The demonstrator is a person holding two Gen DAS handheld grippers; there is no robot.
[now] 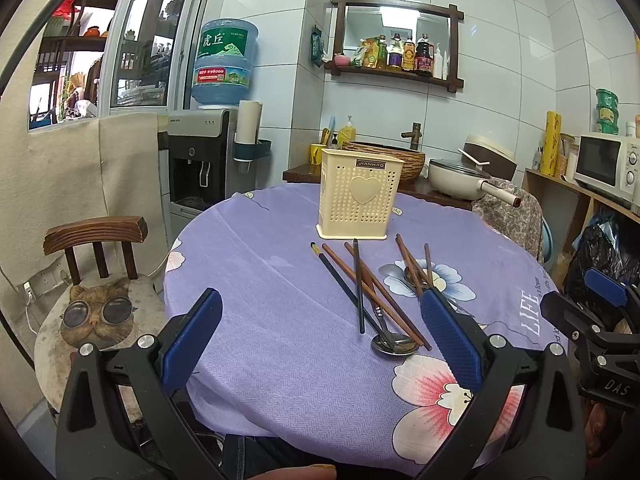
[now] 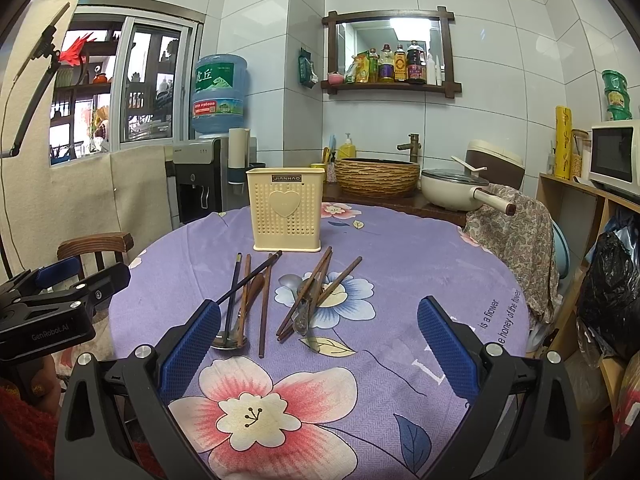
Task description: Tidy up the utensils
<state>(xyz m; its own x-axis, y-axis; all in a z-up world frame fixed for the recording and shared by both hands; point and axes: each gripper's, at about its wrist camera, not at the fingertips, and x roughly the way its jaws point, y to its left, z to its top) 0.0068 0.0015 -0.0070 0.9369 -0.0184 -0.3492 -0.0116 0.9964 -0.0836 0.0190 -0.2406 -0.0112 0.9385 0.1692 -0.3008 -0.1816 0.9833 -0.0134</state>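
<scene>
Both grippers hovered above the near edge of the round table's purple floral cloth [image 2: 400,240] — the left gripper [image 1: 320,328] with its blue fingers spread wide and empty, the right gripper [image 2: 318,334] likewise agape, gripping nothing. The cream utensil holder [image 2: 285,209] stood upright toward the far side of the table. In front of it lay two loose heaps: dark and brown chopsticks [image 2: 264,300] crossed over a metal spoon [image 2: 228,340], and more chopsticks with spoons [image 2: 306,300] just to the right.

The right gripper [image 1: 600,312] is cut off at the frame's edge — its jaws unreadable.
</scene>
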